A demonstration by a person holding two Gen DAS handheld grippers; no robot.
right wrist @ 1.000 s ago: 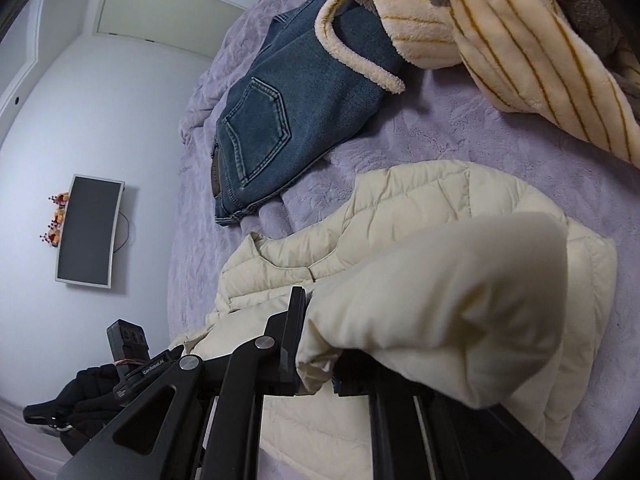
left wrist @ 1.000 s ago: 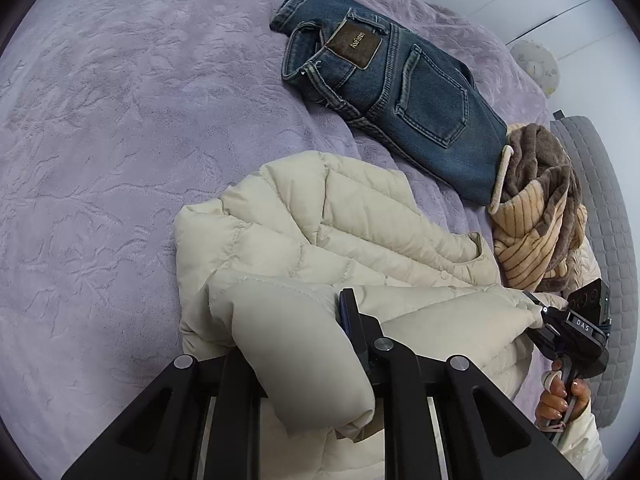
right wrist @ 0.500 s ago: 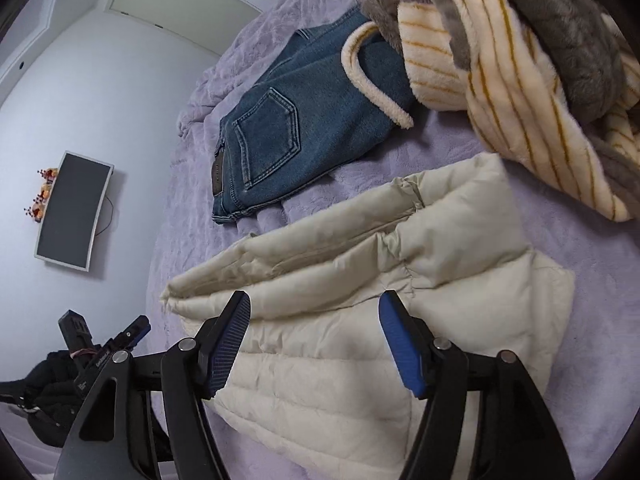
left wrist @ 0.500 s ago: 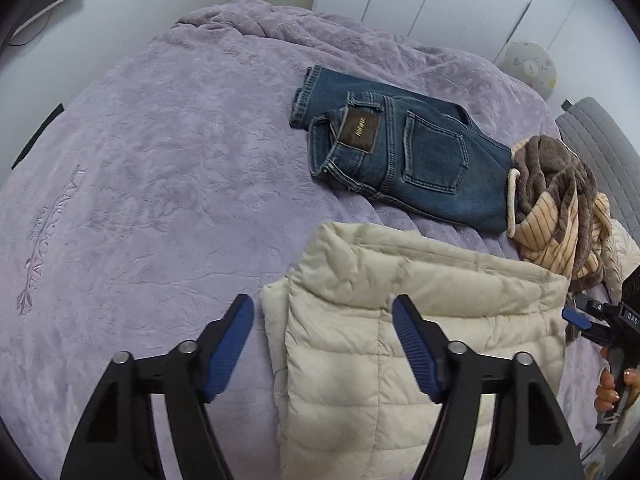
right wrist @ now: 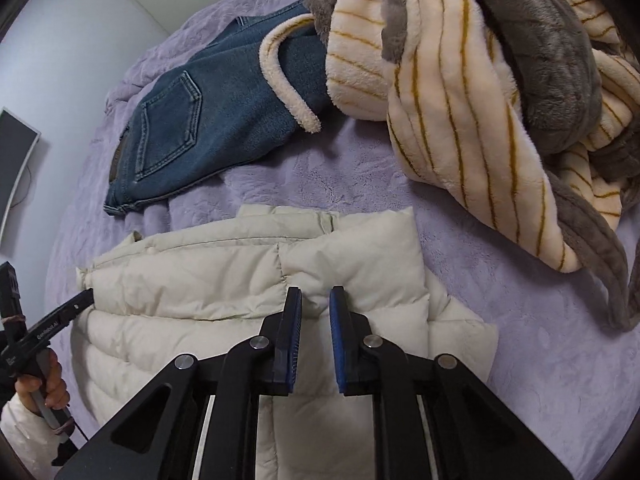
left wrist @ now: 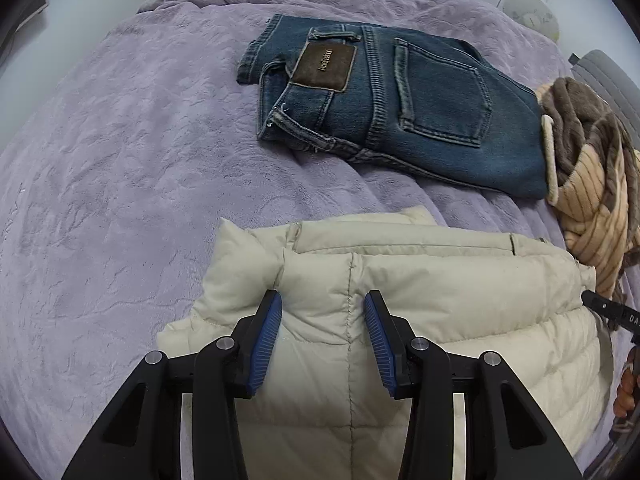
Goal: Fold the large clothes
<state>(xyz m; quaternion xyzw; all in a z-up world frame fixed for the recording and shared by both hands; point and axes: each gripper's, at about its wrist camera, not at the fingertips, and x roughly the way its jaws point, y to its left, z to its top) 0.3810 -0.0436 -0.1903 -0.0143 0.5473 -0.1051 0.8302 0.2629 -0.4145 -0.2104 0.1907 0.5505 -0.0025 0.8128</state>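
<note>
Both tools, left tool [left wrist: 322, 300] and right tool [right wrist: 316, 294], are hovering apart over the cream jacket [left wrist: 420, 292]; the jeans [left wrist: 400, 108] patch lettering is sitting too blurred to read.

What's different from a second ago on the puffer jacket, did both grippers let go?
Yes. A second ago both grippers were shut on raised folds of the cream puffer jacket. The folds now lie flat on it, folded over. The left gripper and right gripper have since opened, jaws apart over the top layer. The jeans, striped fleece and purple bedspread lie as before.
</note>
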